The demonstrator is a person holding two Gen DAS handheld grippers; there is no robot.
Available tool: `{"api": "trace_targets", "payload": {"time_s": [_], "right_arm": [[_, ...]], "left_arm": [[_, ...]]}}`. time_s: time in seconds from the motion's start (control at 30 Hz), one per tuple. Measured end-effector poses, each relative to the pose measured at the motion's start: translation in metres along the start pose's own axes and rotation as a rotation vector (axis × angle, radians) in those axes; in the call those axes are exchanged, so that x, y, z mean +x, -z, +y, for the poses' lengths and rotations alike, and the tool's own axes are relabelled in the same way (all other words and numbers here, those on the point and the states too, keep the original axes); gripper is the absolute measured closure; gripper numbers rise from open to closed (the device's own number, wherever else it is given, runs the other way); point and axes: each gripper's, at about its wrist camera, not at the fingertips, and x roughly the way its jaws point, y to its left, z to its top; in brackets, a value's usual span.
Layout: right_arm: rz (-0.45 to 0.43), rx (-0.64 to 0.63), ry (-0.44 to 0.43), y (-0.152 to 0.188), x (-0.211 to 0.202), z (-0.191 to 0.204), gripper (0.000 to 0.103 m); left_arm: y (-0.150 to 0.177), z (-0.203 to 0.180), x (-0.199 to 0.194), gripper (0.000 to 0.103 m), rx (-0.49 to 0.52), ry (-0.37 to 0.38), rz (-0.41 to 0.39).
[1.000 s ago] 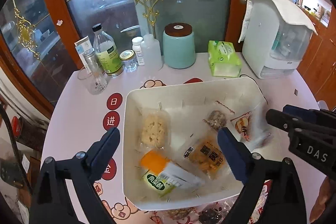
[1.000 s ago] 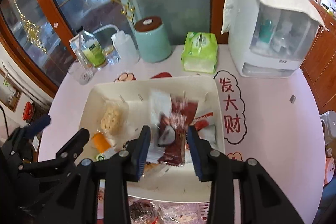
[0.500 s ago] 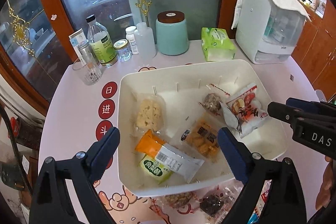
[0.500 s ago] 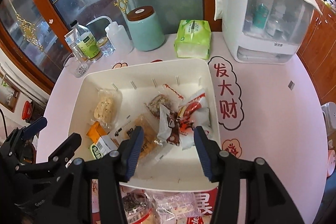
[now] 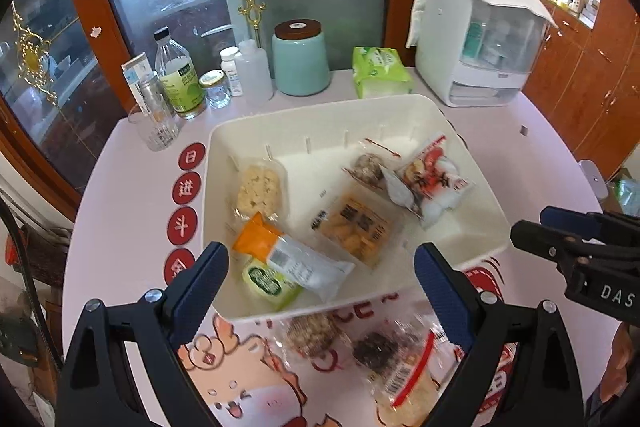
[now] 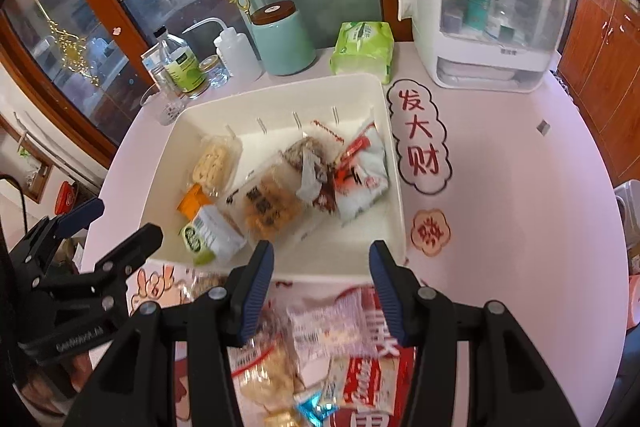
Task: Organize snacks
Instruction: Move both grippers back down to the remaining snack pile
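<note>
The snacks are small sealed packets, by the look of them light, soft and crinkly, with slick film that will likely slide between pads; a hold on the flat crimped seam or across a packet's narrow middle seems safest, and gently, since the puffed cracker pieces inside would probably crush. Six packets lie in the white bin (image 5: 472,155) on the tabletop (image 6: 520,187): a clear pack of pale puffs (image 5: 258,187), an orange-ended packet (image 5: 288,255) lying over a green-labelled one (image 5: 266,281), a clear pack of golden crackers (image 5: 354,227), a round brown snack in clear wrap (image 5: 366,167), and a red-and-white packet (image 5: 434,179) with a dark wrapper half tucked against it, which may be a seventh. More packets lie loose on the tabletop just in front of the bin, about five or six, too blurred to count surely; among them a brown cluster pack (image 5: 312,335) and a dark one (image 5: 376,347). The left hand-held gripper (image 5: 320,277) hangs over the bin's near rim, jaws wide apart and empty. The right hand-held gripper (image 6: 320,283) is also spread and empty, above the loose pile (image 6: 320,347).
</note>
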Motion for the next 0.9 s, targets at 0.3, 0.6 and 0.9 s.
{"api": "trace_targets", "payload": {"time_s": [0.3, 0.6, 0.9], "right_arm": [[0.010, 0.021, -0.004, 0.056, -0.019, -0.017, 0.053], [0.136, 0.096, 0.021, 0.104, 0.022, -0.037, 0.053], [0.263, 0.196, 0.013, 0.129, 0.076, -0.054, 0.050]], "left_arm": [[0.042, -0.013, -0.005, 0.009, -0.033, 0.077, 0.047], [0.086, -0.026, 0.044, 0.009, -0.073, 0.103, 0.205], [0.100, -0.023, 0.097, 0.010, -0.142, 0.086, 0.325]]}}
